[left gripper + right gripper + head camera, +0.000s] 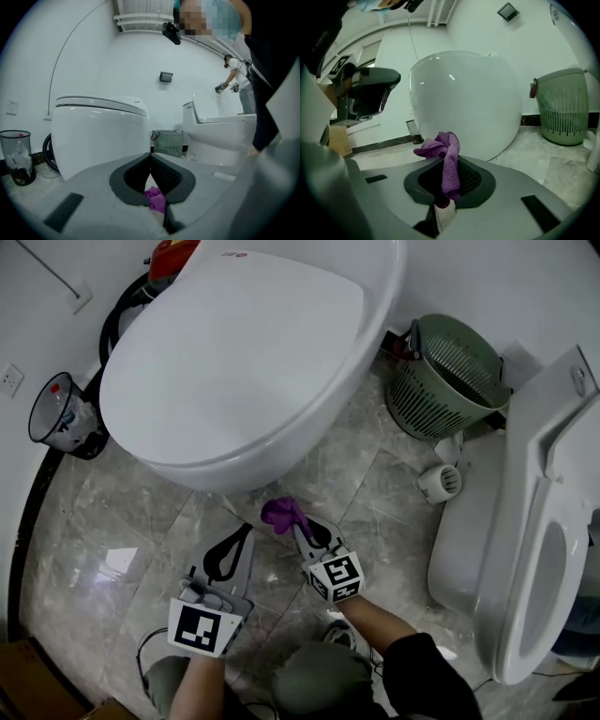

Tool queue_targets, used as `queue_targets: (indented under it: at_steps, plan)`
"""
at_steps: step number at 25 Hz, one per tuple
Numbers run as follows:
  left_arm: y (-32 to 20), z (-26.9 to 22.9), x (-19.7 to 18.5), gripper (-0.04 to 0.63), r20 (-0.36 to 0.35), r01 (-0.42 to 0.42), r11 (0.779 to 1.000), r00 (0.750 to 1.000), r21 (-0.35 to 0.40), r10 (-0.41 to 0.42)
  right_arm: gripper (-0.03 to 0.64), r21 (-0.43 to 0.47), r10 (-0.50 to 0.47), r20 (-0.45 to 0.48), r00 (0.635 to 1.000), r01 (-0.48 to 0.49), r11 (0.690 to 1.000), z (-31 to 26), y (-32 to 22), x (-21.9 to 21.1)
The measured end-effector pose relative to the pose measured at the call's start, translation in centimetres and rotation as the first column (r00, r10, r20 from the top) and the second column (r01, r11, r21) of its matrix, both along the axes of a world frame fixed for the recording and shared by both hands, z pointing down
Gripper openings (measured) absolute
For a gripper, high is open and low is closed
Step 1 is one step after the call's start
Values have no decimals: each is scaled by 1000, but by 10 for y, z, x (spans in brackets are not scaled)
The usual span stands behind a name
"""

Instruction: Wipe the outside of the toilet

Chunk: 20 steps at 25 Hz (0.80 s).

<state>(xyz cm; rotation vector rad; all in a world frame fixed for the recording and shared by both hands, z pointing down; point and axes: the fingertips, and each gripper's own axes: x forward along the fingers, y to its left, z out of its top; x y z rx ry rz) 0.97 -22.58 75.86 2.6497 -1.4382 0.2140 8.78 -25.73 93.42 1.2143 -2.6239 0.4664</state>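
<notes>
A large white toilet with its lid down fills the upper middle of the head view, and it stands just ahead in the left gripper view and the right gripper view. My right gripper is shut on a purple cloth, held low near the front base of the bowl. The cloth hangs bunched from the closed jaws of the right gripper. My left gripper is beside it on the left, jaws shut with nothing held. In the left gripper view a bit of the purple cloth shows beyond them.
A second white toilet with its lid raised stands at the right. A green slatted basket sits between the two toilets, with a small white round object nearby. A clear waste bin stands left of the toilet. The floor is grey marble tile.
</notes>
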Motion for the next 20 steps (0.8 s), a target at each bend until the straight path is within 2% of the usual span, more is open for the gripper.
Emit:
queue_targets:
  at_steps: [4,8,13,20]
  plan:
    - [0,-2,3,6,-1,0,1000,1000,13,0,43,-36,-58,-3,998,58,998,17,-7,-32]
    - [3,1,8,6,16,-10,1000,1000,1,10,43,-88,2,-32,999,-5,996,38,-39,-33]
    - [3,4,10,6,16,-9,1000,1000,-7,9,43,-116,105,-64,992,-112,987,42,-81,-3]
    - [3,9,16,6,24,-23,1000,999,-21,24,43,-86,216,-161,963,-231,969,36,-149,63]
